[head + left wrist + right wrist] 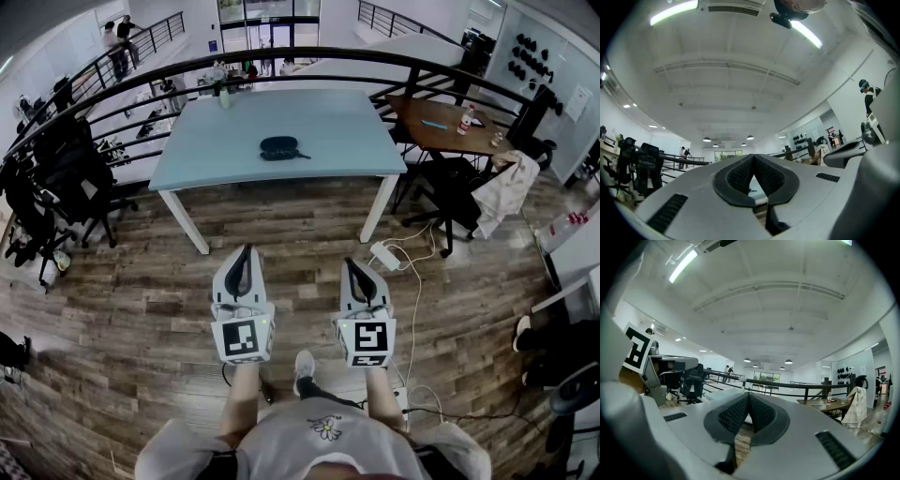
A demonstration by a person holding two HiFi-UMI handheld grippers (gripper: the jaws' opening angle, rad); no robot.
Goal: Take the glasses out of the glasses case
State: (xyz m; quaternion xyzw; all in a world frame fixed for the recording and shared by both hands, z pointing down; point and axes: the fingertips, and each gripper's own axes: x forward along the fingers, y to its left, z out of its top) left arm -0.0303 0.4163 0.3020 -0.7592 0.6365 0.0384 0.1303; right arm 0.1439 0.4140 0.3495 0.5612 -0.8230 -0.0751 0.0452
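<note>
A closed dark glasses case (279, 147) lies near the middle of a light blue table (216, 150), far ahead of me in the head view. Both grippers hang over the wooden floor, well short of the table and pointing toward it. My left gripper (246, 249) (753, 157) has its jaws closed tip to tip, with nothing between them. My right gripper (353, 263) (748, 394) is the same, shut and empty. The glasses themselves are not in view.
A black railing (281, 58) runs behind the table. Black office chairs (56, 178) stand at the left. At the right are a brown table (436, 127) and a chair draped with a white garment (503, 192). A white power strip (386, 255) with cables lies on the floor.
</note>
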